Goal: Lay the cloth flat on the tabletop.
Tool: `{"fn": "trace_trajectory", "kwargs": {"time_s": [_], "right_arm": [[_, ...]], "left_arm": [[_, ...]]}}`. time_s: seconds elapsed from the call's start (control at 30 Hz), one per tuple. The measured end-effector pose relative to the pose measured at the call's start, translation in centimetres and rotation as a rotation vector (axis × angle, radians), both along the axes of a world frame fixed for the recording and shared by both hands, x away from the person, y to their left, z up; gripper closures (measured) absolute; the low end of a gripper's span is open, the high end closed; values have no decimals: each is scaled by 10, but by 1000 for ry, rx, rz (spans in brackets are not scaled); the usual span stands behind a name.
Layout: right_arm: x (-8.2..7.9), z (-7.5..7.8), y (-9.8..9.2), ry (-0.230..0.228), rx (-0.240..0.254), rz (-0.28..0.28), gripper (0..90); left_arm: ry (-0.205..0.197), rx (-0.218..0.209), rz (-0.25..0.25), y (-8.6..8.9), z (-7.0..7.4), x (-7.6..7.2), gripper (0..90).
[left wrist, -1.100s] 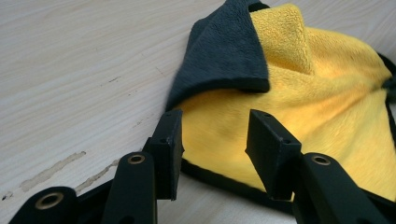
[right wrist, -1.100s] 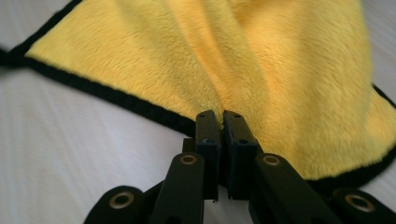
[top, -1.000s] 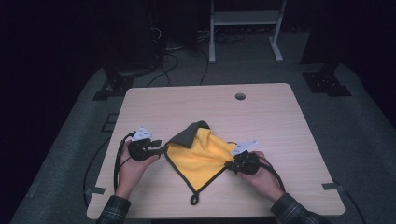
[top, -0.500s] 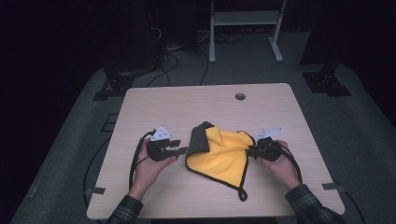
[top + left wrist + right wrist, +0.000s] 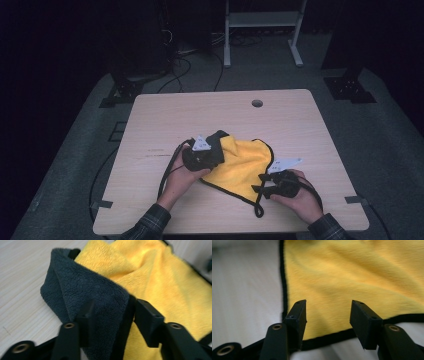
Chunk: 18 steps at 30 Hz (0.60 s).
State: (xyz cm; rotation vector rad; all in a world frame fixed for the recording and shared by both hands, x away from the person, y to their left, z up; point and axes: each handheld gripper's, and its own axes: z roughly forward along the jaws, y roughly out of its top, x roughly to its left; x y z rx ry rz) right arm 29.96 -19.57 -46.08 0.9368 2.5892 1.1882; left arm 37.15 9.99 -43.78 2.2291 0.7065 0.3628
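Since a second ago both my hands have slid rightward across the table [image 5: 165,120], and the cloth [image 5: 240,162] has gone with them, from a spread diamond low at the centre to a bunched shape just right of the middle of the high view. That wooden table takes up the centre of the high view, with a small round hole [image 5: 257,103] near its far edge.

The cloth is yellow with a black hem, its grey underside folded over at the upper left corner, and one hemmed tip trails down toward the lower centre. It lies flat on the wood apart from that raised fold.

My left gripper [image 5: 210,152] sits at the cloth's left edge; in the left gripper view the grey fold [image 5: 100,302] fills the gap between my jaws, which are clenched on it.

My right gripper [image 5: 261,182] rests at the lower right of the cloth. Its jaws have just been opening, and in the right gripper view they stand released, the yellow corner [image 5: 327,315] lying between them untouched.
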Motion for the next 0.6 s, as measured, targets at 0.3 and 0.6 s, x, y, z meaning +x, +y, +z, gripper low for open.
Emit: {"fn": "trace_trajectory", "kwargs": {"time_s": [0.3, 0.6], "right_arm": [[-13, -10, 19, -26, -112, 91, 537], [-10, -9, 17, -41, -135, 83, 724]], "left_arm": [[34, -20, 69, 13, 2, 10, 875], [64, -97, 206, 71, 6, 11, 877]]}}
